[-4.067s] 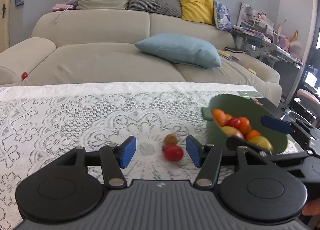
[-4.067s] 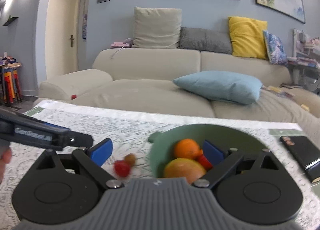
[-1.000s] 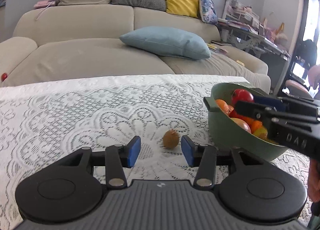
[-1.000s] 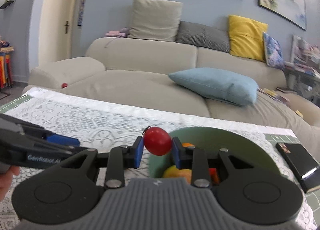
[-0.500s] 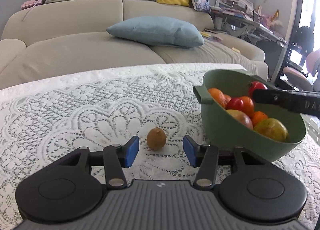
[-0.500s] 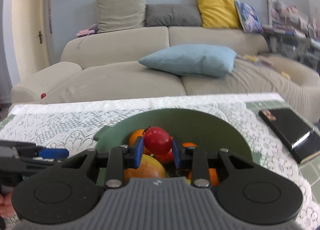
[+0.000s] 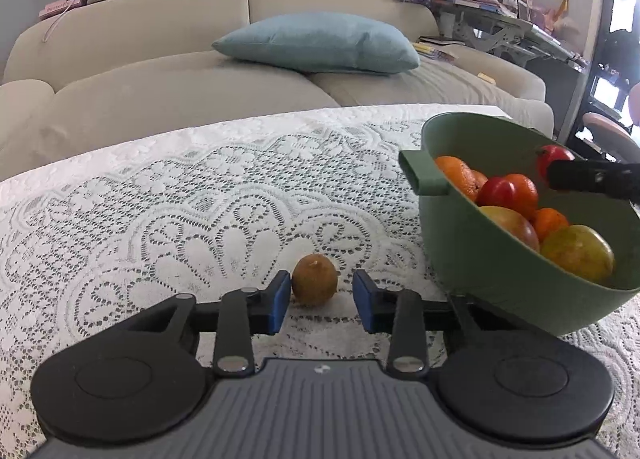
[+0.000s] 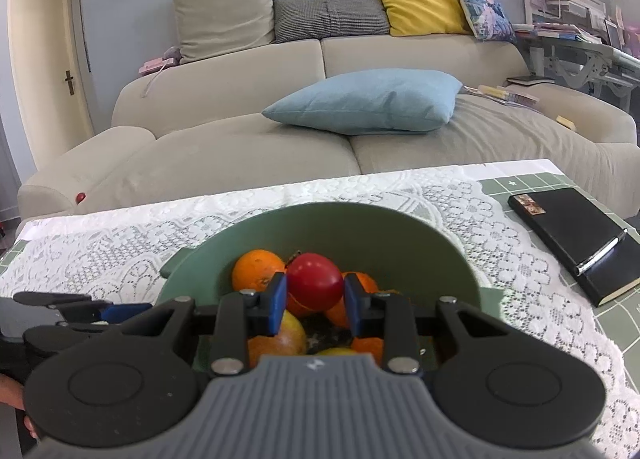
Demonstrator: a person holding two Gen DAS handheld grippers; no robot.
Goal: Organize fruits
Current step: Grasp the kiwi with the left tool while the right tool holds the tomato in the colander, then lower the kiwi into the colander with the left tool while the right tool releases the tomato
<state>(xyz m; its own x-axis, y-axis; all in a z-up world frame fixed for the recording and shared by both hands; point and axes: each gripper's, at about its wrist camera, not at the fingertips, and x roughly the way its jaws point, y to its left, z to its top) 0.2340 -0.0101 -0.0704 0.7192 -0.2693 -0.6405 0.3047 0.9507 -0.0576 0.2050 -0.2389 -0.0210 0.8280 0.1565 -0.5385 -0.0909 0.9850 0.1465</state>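
The right gripper has carried the red fruit from above the lace cloth to right over the green bowl. Its fingers are squeezed tight on the fruit, one on each side. The bowl already has oranges and other fruit piled in it, so this one looks ready to be let go. The left gripper has moved in on the little brown fruit, which sits on the surface just left of the bowl. A second ago that fruit lay out in front of the fingers; now it is between them. The fingers are closing, but there are gaps on both sides, so they do not hold it yet. It looks like the last fruit left out on the cloth.
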